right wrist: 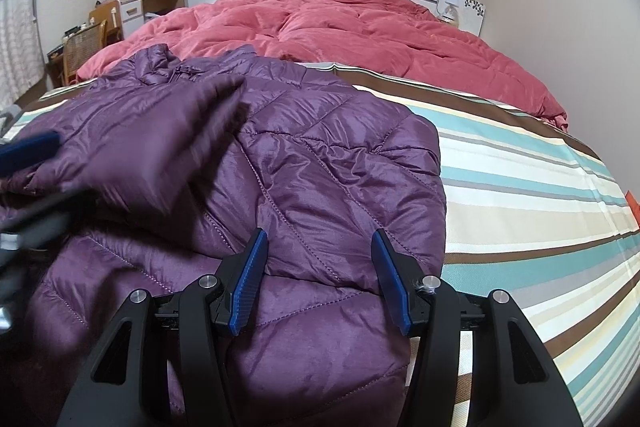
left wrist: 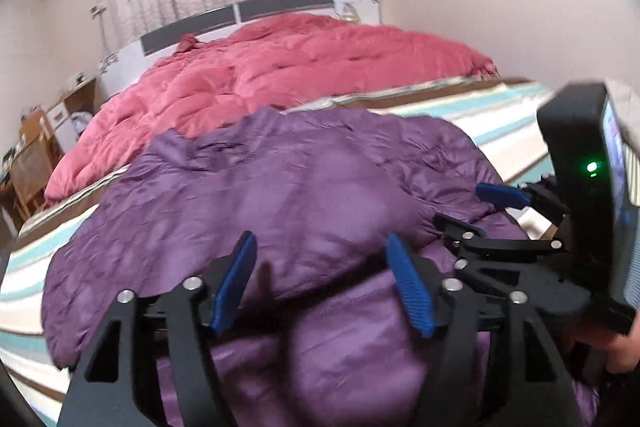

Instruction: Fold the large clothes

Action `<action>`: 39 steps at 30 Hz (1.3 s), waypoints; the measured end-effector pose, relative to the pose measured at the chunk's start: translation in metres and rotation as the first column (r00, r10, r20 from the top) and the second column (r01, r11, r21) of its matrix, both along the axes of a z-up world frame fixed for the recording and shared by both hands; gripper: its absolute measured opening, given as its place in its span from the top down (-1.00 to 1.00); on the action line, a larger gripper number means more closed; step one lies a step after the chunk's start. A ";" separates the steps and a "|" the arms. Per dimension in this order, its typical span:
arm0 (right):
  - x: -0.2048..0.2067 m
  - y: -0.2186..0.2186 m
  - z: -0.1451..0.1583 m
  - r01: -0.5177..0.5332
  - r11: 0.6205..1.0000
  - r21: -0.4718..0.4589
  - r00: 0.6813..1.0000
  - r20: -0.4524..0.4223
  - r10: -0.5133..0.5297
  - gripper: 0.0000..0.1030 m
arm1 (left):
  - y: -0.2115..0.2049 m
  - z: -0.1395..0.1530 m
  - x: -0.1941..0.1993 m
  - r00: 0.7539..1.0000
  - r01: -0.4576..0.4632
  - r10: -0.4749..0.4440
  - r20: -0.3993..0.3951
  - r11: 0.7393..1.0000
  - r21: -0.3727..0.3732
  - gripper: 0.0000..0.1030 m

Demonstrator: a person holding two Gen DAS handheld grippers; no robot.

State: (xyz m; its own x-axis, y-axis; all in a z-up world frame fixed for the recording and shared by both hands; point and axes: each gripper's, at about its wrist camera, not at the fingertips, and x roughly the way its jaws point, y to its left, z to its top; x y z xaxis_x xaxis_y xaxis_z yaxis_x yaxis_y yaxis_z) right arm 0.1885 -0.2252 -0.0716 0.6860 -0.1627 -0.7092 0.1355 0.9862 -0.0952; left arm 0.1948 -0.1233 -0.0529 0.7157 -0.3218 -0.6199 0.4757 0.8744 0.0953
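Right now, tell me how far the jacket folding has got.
Done: the purple jacket lies on the striped sheet, and a blurred sleeve or side panel lies across its front, which looks like a first fold. In hand: nothing gripped; the left tongs and right tongs both stand open over the fabric. Left: the right side and hem still look unfolded.

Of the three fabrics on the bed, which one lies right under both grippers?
The purple quilted jacket. The pink comforter lies farther back by the headboard, and the striped sheet is bare only beside the jacket.
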 end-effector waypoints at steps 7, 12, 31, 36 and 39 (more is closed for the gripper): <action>-0.003 0.012 0.051 -0.027 0.991 0.131 0.993 0.117 0.011 -0.05 | 0.116 0.011 0.032 0.946 -0.325 0.323 -0.040 0.941 -0.089 -0.39; 0.036 0.069 0.053 -0.173 0.974 0.143 0.984 0.075 0.164 -0.05 | 0.160 -0.011 0.065 0.872 -0.479 0.475 -0.118 0.878 -0.010 -0.36; 0.084 0.078 0.010 -0.179 0.982 0.059 0.981 -0.065 0.183 -0.08 | 0.172 -0.030 0.105 0.857 -0.487 0.474 -0.201 0.873 -0.018 -0.68; 0.083 0.068 0.039 -0.166 0.978 0.125 0.986 0.019 0.165 -0.08 | 0.191 -0.024 0.121 0.820 -0.554 0.542 -0.184 0.832 -0.018 -0.76; 0.102 0.067 0.032 -0.147 0.980 0.131 0.988 -0.024 0.152 -0.08 | 0.193 -0.034 0.139 0.809 -0.561 0.554 -0.196 0.828 0.022 -0.77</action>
